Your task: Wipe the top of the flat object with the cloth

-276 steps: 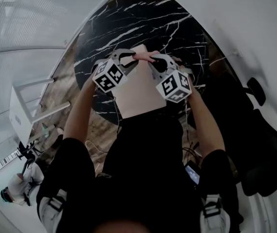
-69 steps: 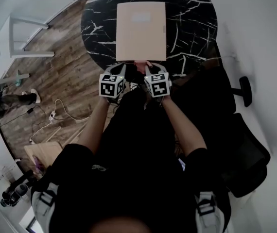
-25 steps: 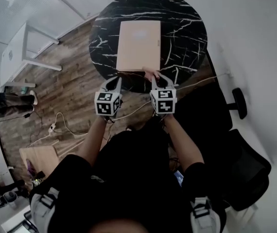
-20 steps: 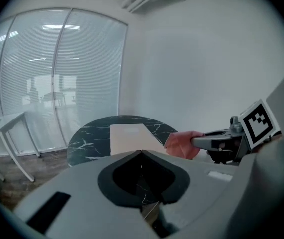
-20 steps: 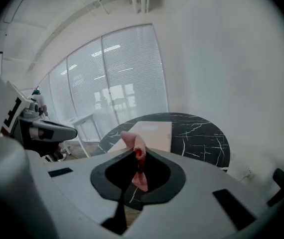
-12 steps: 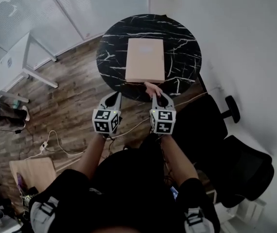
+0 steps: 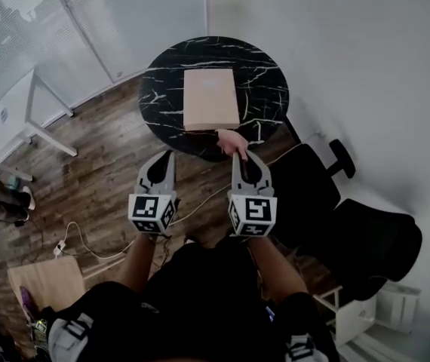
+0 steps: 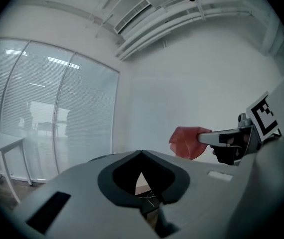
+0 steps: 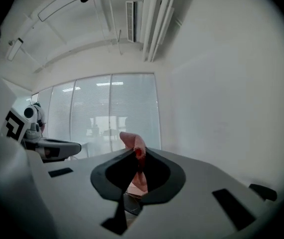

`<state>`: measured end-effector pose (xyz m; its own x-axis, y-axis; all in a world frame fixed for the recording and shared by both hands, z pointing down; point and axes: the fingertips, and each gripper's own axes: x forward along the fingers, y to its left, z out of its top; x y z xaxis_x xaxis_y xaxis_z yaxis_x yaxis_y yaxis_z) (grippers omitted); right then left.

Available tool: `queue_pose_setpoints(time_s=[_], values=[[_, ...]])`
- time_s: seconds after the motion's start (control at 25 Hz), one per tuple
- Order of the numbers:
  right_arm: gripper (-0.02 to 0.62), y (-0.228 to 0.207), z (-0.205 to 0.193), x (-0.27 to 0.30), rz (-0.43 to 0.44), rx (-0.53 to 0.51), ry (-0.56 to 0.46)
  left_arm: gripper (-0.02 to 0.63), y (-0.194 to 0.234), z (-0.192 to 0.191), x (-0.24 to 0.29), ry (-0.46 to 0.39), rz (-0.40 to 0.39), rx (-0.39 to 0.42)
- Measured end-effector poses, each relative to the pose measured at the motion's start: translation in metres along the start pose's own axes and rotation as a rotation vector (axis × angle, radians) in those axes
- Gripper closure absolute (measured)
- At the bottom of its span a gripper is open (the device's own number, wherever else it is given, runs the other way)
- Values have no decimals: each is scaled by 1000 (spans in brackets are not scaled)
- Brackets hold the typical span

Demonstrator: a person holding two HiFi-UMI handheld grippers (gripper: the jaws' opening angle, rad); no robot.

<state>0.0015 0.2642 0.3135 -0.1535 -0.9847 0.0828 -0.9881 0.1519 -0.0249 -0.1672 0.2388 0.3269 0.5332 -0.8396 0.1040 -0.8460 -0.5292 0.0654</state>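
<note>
Cloth (image 7: 232, 142) clamped in right gripper (image 7: 243, 157) fingers; left gripper (image 7: 167, 155) fingers together, empty; both side by side, pointing forward.

No words, brands or numbers are legible; the cubes on the left gripper (image 7: 166, 157) and right gripper (image 7: 239, 157) bear only black-and-white square markers, and a pale patch on the flat object (image 7: 210, 100) is too small to read

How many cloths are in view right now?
1. The pink cloth is clamped in the right gripper, showing just short of the tan flat object on the round black table. No other shows, though the person's body hides some floor.
</note>
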Motion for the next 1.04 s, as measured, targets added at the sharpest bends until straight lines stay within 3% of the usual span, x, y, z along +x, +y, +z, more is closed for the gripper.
queue_pose_setpoints(time_s=[0.4, 0.68, 1.04], values=[[583, -26, 53, -52, 43, -20, -98, 606, -62, 31, -13, -65, 26, -20], [583, -39, 61, -70, 45, -62, -114, 607, -84, 37, -17, -65, 29, 7], [583, -43, 62, -71, 47, -30, -101, 607, -86, 34, -13, -50, 31, -3]])
